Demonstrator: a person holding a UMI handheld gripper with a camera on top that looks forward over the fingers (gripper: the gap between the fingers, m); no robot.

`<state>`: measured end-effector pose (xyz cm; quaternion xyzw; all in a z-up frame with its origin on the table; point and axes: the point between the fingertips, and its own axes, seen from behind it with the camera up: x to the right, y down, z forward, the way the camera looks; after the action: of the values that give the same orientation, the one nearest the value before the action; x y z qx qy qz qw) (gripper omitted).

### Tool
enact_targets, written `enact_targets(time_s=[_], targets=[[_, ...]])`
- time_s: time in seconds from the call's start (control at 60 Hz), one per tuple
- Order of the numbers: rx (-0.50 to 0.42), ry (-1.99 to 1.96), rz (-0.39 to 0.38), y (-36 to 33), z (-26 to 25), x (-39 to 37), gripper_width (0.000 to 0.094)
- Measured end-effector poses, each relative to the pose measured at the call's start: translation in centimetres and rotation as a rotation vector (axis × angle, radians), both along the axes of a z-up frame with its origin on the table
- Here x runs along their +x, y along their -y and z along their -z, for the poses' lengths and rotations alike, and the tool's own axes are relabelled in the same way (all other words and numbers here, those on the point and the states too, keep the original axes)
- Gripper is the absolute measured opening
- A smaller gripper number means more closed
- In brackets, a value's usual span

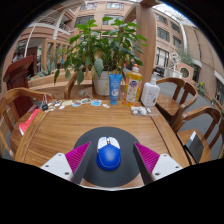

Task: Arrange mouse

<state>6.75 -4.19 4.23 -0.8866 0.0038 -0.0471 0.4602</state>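
Wooden counter (80, 125) before you, blue mouse (108, 156) on a round dark mat (108, 138), your gripper (108, 160) wide open, mouse between its pink pads (77, 157), gaps either side, nothing held.

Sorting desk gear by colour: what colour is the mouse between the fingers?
Blue, on a round dark mat; the mouse shows best in the gripper view.

A home dining spot: wooden table (70, 125), chairs (178, 92), potted plant (100, 45)
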Motion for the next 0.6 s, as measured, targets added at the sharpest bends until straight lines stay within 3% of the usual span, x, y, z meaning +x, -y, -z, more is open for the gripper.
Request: enact_targets(time_s=[0.367, 0.6], targets=[[0.109, 0.012, 0.018, 11.7, -10.6, -1.5, 0.0854], [0.131, 0.007, -0.002, 19.5, -13.4, -2.9, 0.0855]])
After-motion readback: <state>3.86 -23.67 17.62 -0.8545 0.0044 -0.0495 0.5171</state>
